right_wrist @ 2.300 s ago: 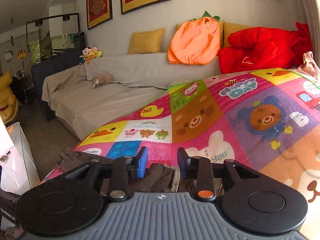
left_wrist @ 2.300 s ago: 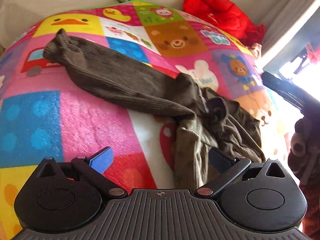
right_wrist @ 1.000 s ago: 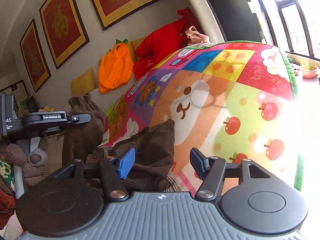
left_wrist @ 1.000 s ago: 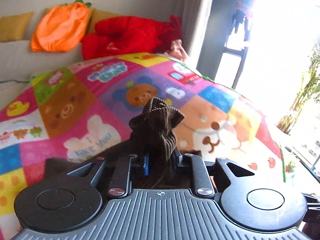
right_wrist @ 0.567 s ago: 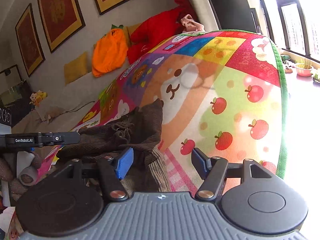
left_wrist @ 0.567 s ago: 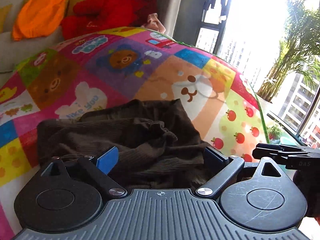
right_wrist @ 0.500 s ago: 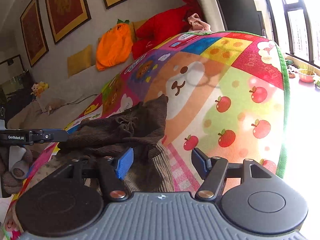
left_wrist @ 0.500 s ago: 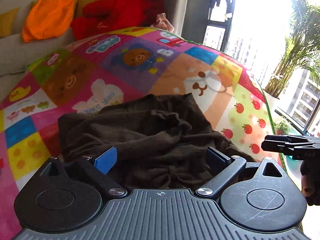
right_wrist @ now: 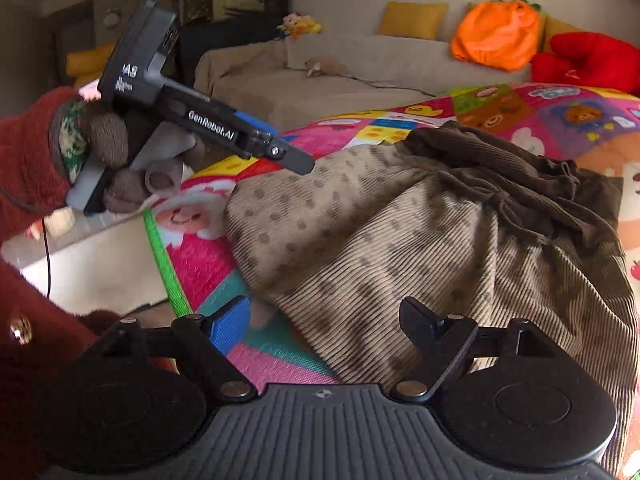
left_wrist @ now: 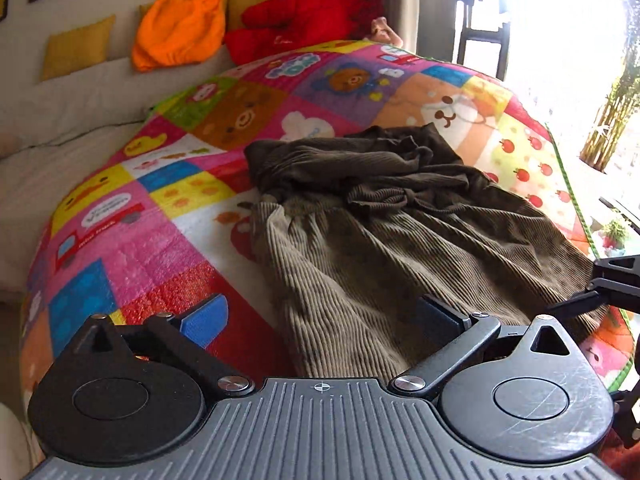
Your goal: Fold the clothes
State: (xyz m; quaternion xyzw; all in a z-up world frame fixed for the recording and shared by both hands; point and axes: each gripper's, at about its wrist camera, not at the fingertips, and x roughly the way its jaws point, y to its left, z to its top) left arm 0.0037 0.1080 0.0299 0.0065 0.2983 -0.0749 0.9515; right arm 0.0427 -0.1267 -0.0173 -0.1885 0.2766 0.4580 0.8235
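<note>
Lying crumpled on the cartoon play mat (left_wrist: 168,240), the brown corduroy dress (left_wrist: 384,240) ran lengthwise from its near hem to the far dark bodice, its hem just ahead of both the left gripper (left_wrist: 320,316) and right gripper (right_wrist: 326,320), whose jaws were opening, clamping nothing.

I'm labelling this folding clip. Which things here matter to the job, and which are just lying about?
Job: brown corduroy garment; patchwork mat under it; left gripper, jaws opening; right gripper, jaws opening.

Lying about: orange cushion; red plush; yellow cushion; sofa.
</note>
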